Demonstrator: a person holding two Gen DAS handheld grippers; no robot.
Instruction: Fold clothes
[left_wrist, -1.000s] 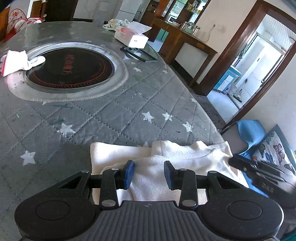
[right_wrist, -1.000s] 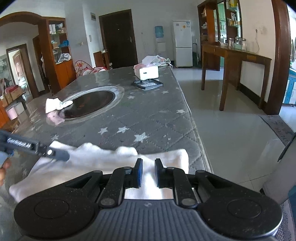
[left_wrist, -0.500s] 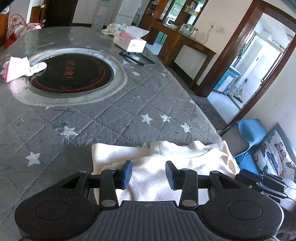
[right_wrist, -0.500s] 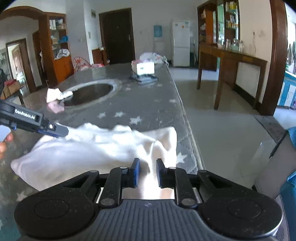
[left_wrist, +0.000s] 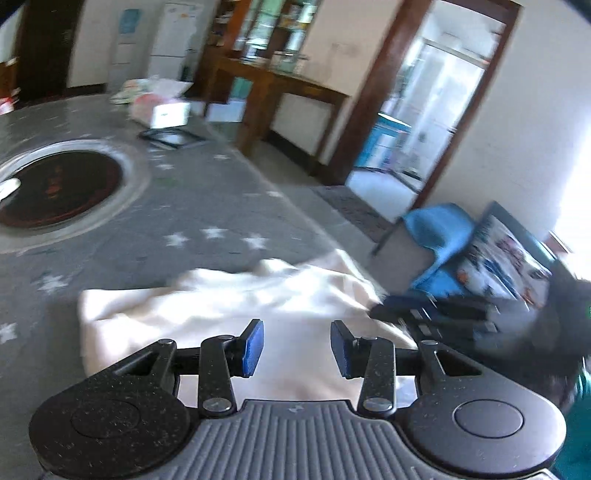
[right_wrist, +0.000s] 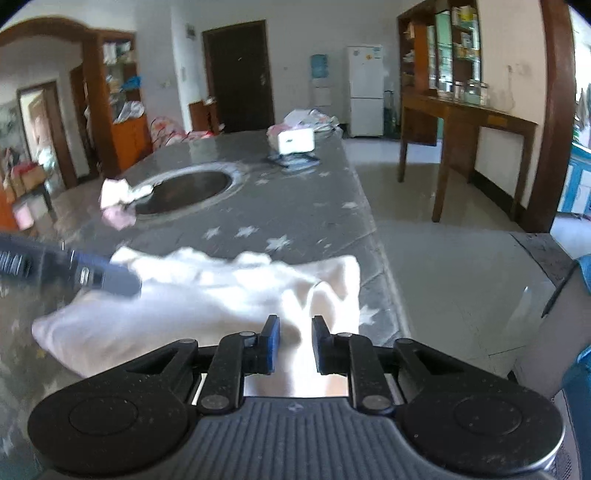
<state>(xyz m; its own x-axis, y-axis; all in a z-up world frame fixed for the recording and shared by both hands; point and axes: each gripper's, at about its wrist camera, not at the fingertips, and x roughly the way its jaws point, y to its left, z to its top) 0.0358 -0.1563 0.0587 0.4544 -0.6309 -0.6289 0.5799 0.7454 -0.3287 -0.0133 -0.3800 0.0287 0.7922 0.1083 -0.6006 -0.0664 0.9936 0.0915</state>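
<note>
A white garment (left_wrist: 229, 306) lies bunched on the grey star-patterned table near its front right edge; it also shows in the right wrist view (right_wrist: 207, 299). My left gripper (left_wrist: 297, 347) is open, its blue pads wide apart over the cloth's near part, holding nothing. My right gripper (right_wrist: 295, 343) has its pads a little apart around a raised fold of the cloth at the right end; the jaws do not clamp it. The right gripper shows blurred in the left wrist view (left_wrist: 436, 314); the left one shows in the right wrist view (right_wrist: 92, 275).
A round black cooktop (left_wrist: 55, 188) is set in the table (left_wrist: 221, 199). A white-pink cloth (right_wrist: 118, 192) lies beside it. A tissue box (right_wrist: 295, 142) and a black tray (left_wrist: 171, 136) stand at the far end. A blue chair (left_wrist: 439, 229) stands right of the table edge.
Both grippers have lifted and swung; views are blurred. The right gripper's jaws have opened wider. The garment's right end is bunched up higher.
</note>
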